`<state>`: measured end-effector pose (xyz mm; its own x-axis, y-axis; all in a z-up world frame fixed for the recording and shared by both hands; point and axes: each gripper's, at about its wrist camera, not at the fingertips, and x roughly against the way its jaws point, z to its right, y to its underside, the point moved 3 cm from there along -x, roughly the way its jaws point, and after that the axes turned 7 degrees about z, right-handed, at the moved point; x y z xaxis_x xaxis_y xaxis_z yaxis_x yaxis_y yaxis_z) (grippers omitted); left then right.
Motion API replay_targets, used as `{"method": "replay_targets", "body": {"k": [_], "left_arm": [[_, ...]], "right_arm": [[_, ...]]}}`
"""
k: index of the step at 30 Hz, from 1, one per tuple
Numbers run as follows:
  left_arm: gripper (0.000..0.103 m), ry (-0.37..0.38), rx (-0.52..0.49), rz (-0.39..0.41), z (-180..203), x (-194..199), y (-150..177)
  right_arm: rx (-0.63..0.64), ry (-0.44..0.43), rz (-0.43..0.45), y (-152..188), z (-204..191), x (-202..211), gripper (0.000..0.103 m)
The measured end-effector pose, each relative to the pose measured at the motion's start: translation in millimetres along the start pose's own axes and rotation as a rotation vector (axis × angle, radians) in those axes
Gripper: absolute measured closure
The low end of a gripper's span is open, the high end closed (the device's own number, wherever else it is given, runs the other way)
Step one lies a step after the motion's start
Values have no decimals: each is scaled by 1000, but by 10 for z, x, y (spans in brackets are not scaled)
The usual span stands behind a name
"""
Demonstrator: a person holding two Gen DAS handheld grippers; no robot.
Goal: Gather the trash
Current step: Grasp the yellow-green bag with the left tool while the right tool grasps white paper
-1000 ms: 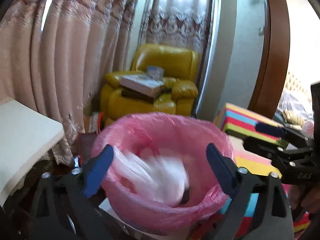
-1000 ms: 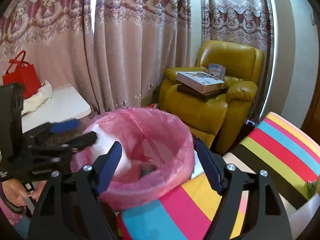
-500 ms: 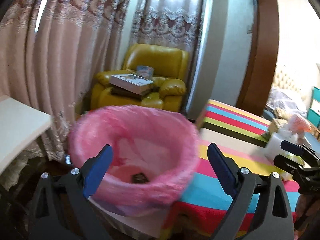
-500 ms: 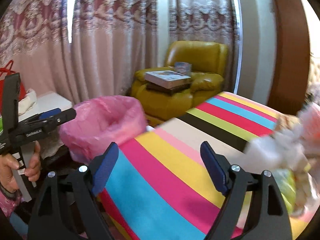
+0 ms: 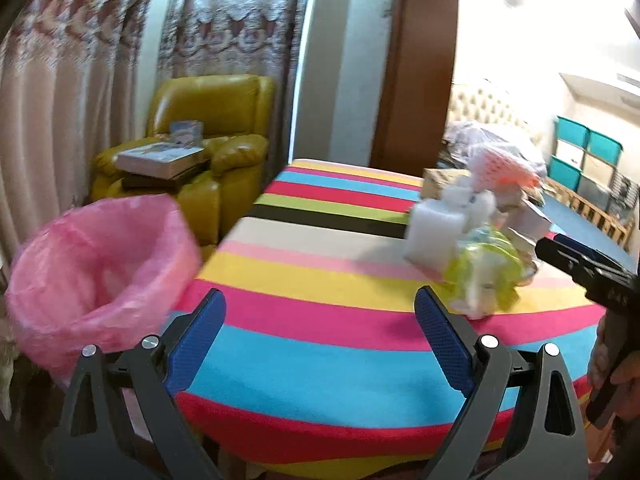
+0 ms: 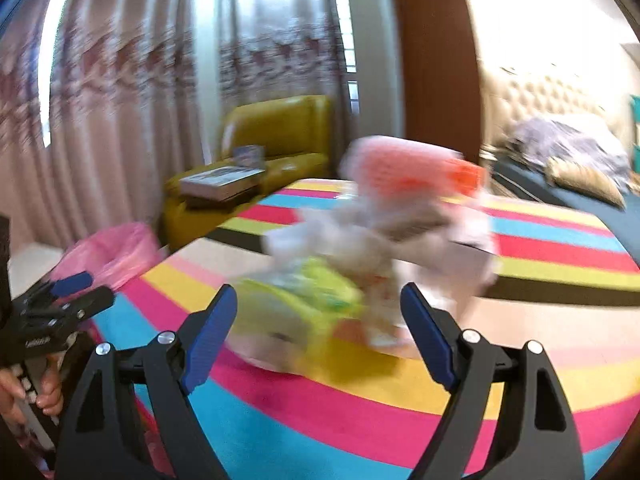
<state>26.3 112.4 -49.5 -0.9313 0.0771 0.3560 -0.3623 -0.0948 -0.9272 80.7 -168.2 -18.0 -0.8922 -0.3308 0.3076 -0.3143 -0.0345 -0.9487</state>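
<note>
Pink curtains (image 5: 100, 80) hang along the back of the room, and a yellow armchair (image 5: 224, 120) stands in front of them with a stack of books (image 5: 160, 158) on its seat; a big table (image 5: 320, 344) with bright stripes of pink, blue, yellow and red fills the middle; a bin with a pink bag (image 5: 96, 264) stands just beside the table's left edge, and its mouth faces up; a pile of trash (image 5: 476, 240) lies on the far right part of the table, well apart from the bin; the pile has a white foam block (image 5: 434, 230), a yellow-green wrapper (image 5: 484, 276) and a pink net sleeve (image 5: 500, 166) on top; in the right wrist view the pile is blurry, so its small bits are hard to tell; the left gripper (image 5: 320, 332) hangs over the near stripes of the table, and its blue fingers are spread wide with nothing between them; the right gripper (image 6: 318, 330) points at the trash, and its blue fingers are spread wide too; the yellow-green wrapper shows between them, but the fingers do not press on it; a hand (image 6: 24, 392) holds the left gripper's handle at the left edge of the right wrist view; a bed with a padded headboard (image 6: 552, 96) shows through the doorway on the right.
</note>
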Motion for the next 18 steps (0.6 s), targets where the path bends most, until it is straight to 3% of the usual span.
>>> {"method": "replay_targets", "body": {"k": [4,7,15,18], "left_arm": [[14,57,-8,-41,247,-110,25],[14,54,-13,-73,322,-186,49],[14,36,-24,-95,444,-315,95],[14,58,-65,-78,535,-315,90]], "right_arm": [[-51,70,-26,45,301,-18,22],[-79,88,-48,62,417,-88,23],[-76,113,-123,115,425,-330,32],[-78,113,-142,108,417,-398,43]]}}
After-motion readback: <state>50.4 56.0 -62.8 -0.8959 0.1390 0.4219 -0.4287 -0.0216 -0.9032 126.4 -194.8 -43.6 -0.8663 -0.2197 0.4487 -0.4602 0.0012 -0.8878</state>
